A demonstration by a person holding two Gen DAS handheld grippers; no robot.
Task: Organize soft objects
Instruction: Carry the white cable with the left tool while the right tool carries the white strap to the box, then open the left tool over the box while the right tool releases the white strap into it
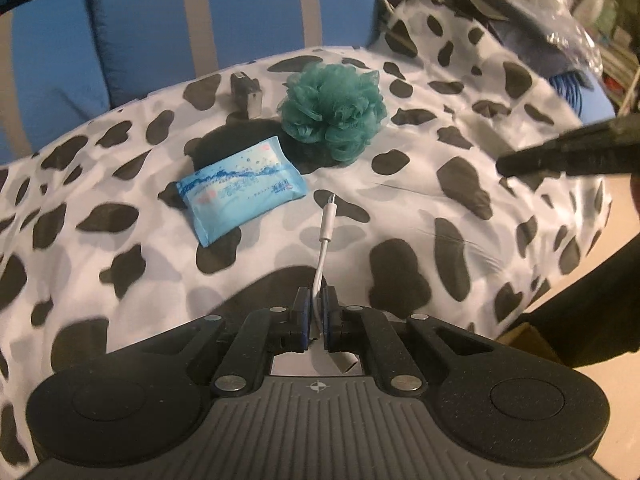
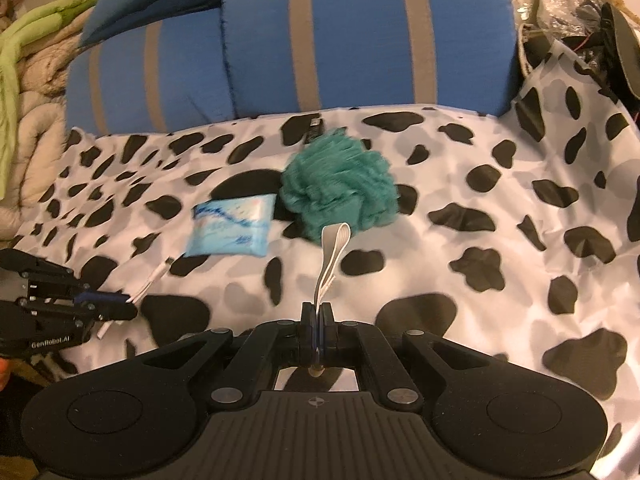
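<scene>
My left gripper [image 1: 316,300] is shut on a white cable [image 1: 326,236] whose plug end points up and away over the cloth. My right gripper [image 2: 318,312] is shut on a flat grey-white band [image 2: 332,252] that loops upward from the jaws. On the cow-pattern cloth [image 1: 460,184] lie a teal mesh bath pouf [image 1: 334,110] and, touching its near left side, a light blue tissue pack [image 1: 240,190]. The right wrist view shows the pouf [image 2: 340,188], the pack [image 2: 232,226] and, at the left edge, the left gripper [image 2: 130,306] with the cable [image 2: 152,278].
A small black object [image 1: 246,90] stands behind the pouf. Blue cushions with grey stripes [image 2: 360,40] back the cloth. Clutter and plastic bags [image 1: 560,12] pile at the far right, bedding [image 2: 24,80] at the far left. The right gripper's dark fingers [image 1: 560,152] reach in from the right.
</scene>
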